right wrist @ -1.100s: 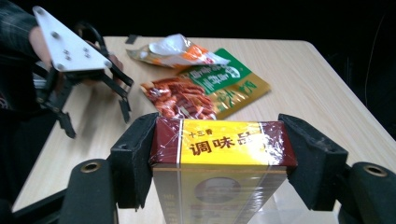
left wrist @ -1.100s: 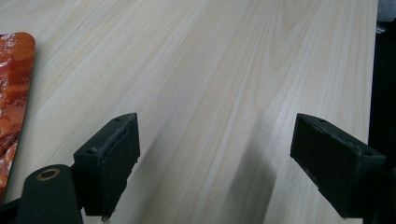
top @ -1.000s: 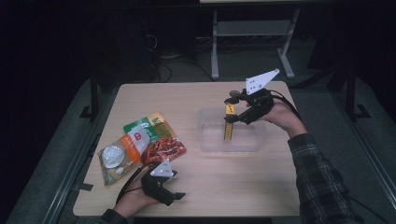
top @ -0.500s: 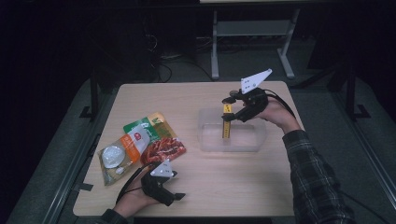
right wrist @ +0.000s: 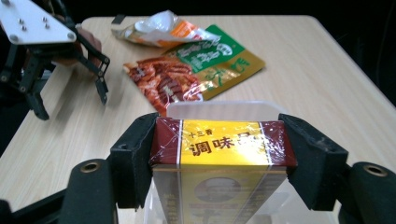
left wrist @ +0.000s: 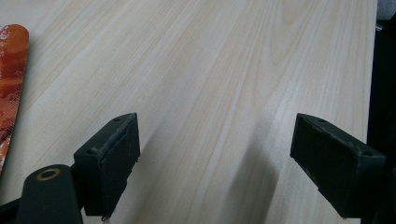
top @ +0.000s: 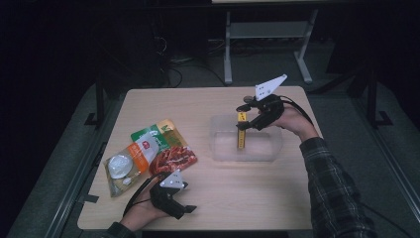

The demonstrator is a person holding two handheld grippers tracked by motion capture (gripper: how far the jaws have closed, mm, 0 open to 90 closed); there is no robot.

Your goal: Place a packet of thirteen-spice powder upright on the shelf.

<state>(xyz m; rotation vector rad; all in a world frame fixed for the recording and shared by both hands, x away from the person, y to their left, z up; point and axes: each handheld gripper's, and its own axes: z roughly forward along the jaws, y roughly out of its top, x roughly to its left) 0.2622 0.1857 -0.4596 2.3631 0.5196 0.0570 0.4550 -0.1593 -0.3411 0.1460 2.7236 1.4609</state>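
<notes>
Lowering since a second ago, the right tool (top: 246,115) is pinching the seasoning box (top: 241,131) upright, its bottom end now dipping into the clear tub (top: 265,151), so placement looks close; left tool (top: 184,211), jaws spread, is idling near the snack packets (top: 148,153).

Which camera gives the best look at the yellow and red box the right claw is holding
The right gripper view: the box sits close up between the right claw pads, its label readable. The high view shows it small and upright over the clear tub.
</notes>
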